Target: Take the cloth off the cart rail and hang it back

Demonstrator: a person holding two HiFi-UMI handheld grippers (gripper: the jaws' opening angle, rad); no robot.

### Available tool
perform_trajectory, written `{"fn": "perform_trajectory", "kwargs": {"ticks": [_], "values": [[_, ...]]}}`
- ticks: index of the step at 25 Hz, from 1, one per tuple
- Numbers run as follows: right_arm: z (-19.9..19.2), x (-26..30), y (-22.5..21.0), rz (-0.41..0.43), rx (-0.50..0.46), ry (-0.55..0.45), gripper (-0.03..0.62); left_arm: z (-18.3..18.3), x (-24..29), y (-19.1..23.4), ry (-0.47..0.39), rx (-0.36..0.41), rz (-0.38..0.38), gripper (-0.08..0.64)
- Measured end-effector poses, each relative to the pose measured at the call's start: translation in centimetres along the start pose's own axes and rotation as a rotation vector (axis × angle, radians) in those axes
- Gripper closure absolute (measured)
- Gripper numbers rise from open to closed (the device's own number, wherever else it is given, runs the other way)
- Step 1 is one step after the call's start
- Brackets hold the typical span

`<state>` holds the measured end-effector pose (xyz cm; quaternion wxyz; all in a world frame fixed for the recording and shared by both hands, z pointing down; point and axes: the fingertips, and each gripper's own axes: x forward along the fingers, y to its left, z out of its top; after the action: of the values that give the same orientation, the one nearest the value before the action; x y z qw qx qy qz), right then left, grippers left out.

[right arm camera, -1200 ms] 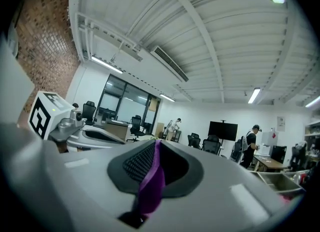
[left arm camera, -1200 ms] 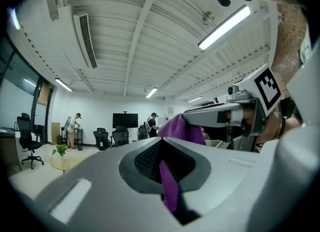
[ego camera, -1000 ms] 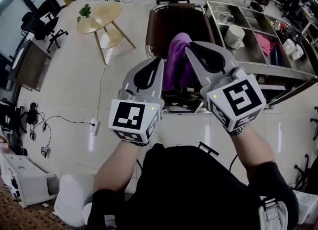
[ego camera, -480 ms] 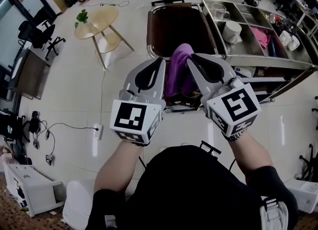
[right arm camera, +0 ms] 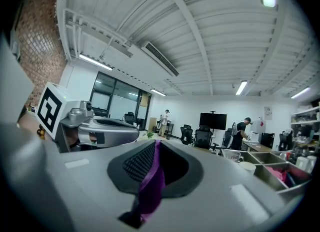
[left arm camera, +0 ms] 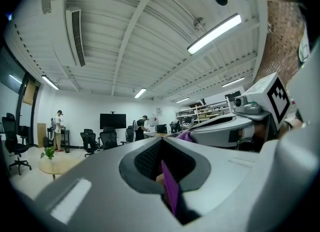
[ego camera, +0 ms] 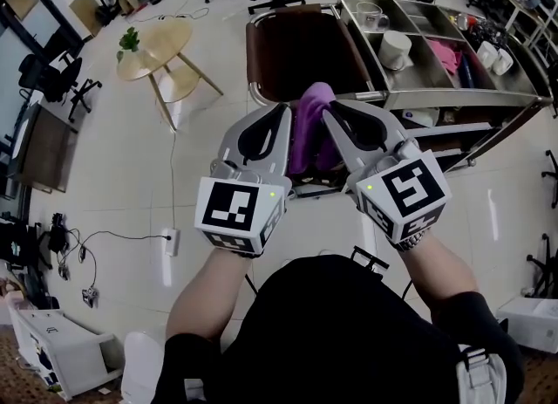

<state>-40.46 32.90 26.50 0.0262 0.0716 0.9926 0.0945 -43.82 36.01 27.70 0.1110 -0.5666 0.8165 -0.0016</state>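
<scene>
Bare floor (ego camera: 122, 184) beside cart (ego camera: 436, 97), left gripper (ego camera: 277, 119), right gripper (ego camera: 336, 114) each pinching purple cloth (ego camera: 309, 127), seemingly over cart edge

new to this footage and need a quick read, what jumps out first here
A purple cloth, pinched by the left gripper and the right gripper, sits mid-frame in the head view. Beyond it stands a steel cart with tray compartments; a round wooden table sits upper left.

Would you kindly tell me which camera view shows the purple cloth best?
The head view: the purple cloth hangs bunched between the left gripper and right gripper. Each gripper view shows only a thin purple strip pinched in its jaws.
</scene>
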Motion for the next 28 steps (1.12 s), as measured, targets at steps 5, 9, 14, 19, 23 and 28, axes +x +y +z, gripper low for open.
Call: {"fn": "perform_trajectory", "kwargs": {"ticks": [5,9,14,19,23,28], "values": [[0.1,-0.2,0.1,-0.008,-0.002,-0.003,0.561,0.3,0.0,-0.2,-0.003,0.012,-0.013,0.558],[0.0,-0.5,0.0,-0.014,-0.003,-0.002,0.561,0.3,0.0,-0.6,-0.003,0.019,-0.019,0.558],[0.2,-0.6,0.1,-0.026,0.003,0.006,0.561,0.3,0.0,-0.7,0.01,0.002,-0.037,0.557],[0.5,-0.8,0.7,-0.032,-0.001,0.009,0.561,0.4,-0.7,-0.6,0.009,-0.001,-0.039,0.557],[1.1,-1.1,1.0,-0.041,-0.009,0.003,0.561,0.8,-1.2,-0.6,0.004,-0.003,-0.041,0.557],[1.6,-1.2,1.4,-0.047,-0.016,0.004,0.561,1.4,-1.8,-0.6,-0.002,-0.007,-0.045,0.557]]}}
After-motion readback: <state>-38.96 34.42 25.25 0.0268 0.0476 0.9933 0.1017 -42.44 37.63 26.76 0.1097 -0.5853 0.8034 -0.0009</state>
